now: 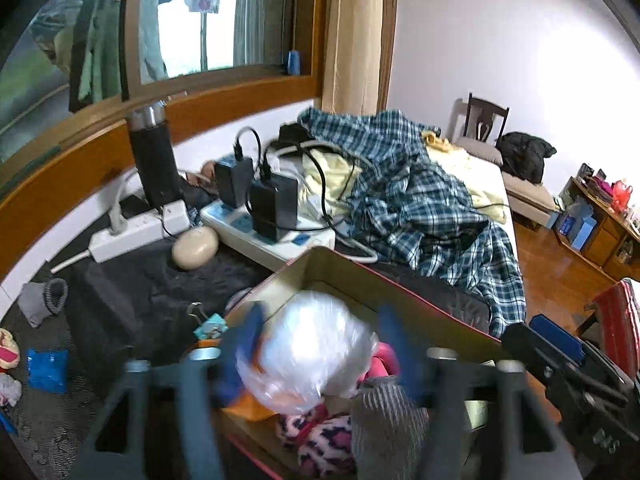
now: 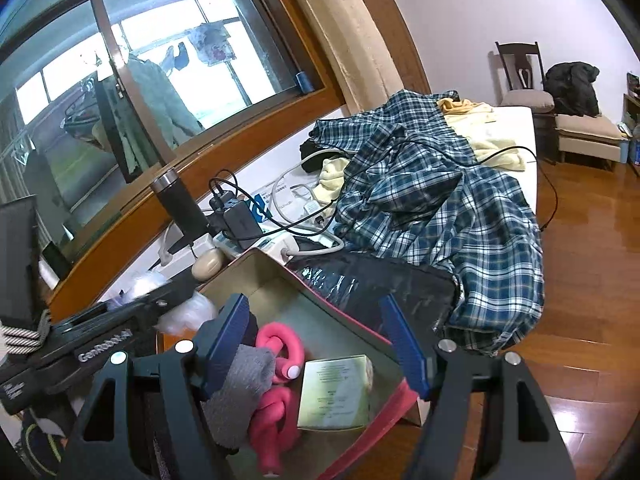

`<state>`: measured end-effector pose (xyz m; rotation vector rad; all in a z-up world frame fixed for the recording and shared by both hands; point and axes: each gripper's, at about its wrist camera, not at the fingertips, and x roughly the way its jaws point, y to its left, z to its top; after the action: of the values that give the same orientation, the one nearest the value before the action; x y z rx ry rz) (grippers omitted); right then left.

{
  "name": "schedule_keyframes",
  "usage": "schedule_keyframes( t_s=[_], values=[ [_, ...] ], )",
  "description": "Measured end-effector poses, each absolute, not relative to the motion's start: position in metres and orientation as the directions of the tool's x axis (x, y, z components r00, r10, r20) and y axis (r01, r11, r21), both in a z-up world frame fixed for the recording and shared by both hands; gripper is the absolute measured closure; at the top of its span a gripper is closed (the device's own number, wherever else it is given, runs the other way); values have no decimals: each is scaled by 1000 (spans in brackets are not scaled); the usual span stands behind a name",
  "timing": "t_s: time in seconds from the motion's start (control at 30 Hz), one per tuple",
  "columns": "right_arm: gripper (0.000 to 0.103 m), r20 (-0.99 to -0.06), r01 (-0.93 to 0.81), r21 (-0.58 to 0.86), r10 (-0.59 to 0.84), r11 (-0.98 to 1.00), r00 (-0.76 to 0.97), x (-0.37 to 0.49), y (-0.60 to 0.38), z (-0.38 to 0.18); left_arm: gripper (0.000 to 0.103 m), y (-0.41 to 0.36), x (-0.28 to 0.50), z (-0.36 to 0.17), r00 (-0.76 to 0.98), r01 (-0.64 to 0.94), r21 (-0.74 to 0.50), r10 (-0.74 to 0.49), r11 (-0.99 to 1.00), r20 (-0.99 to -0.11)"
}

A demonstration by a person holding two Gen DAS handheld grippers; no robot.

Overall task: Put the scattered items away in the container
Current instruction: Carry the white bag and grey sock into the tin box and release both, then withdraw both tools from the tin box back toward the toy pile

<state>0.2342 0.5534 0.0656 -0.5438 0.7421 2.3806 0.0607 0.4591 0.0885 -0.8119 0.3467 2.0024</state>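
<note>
An open cardboard box with a red outside (image 1: 320, 268) (image 2: 256, 276) sits on the dark bed cover. It holds a grey sock (image 2: 240, 380), pink foam rollers (image 2: 276, 400), a pale green carton (image 2: 336, 392) and a pink leopard-print cloth (image 1: 320, 440). My left gripper (image 1: 320, 344) hangs over the box with a crumpled clear plastic bag (image 1: 316, 348) between its wide-spread blue fingers; the bag also shows in the right wrist view (image 2: 188, 308). My right gripper (image 2: 320, 344) is open and empty over the box, above the sock and rollers.
On the cover left of the box lie a beige oval case (image 1: 195, 247), a grey sock (image 1: 44, 300), a blue packet (image 1: 47, 368) and a teal item (image 1: 210, 326). Power strips with chargers (image 1: 264, 216), a black flask (image 1: 154, 160) and a plaid shirt (image 1: 420, 192) lie behind.
</note>
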Motion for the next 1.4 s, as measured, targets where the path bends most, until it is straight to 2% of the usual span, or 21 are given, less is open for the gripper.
schedule_keyframes(
  t_s=[0.03, 0.87, 1.2, 1.4],
  values=[
    [30, -528, -632, 377, 403, -677, -747, 234, 553, 65, 15, 460, 60, 87, -358, -838, -80, 654, -540, -666],
    [30, -536, -583, 344, 356, -736, -765, 212, 516, 61, 15, 379, 17, 78, -478, -718, -83, 576, -691, -663],
    [25, -501, -501, 354, 292, -790, -814, 189, 478, 75, 15, 312, -15, 69, -526, -617, -99, 502, -781, -686],
    [25, -495, -393, 341, 192, -854, -847, 152, 438, 82, 15, 252, -36, 62, -567, -530, -101, 440, -842, -697]
  ],
)
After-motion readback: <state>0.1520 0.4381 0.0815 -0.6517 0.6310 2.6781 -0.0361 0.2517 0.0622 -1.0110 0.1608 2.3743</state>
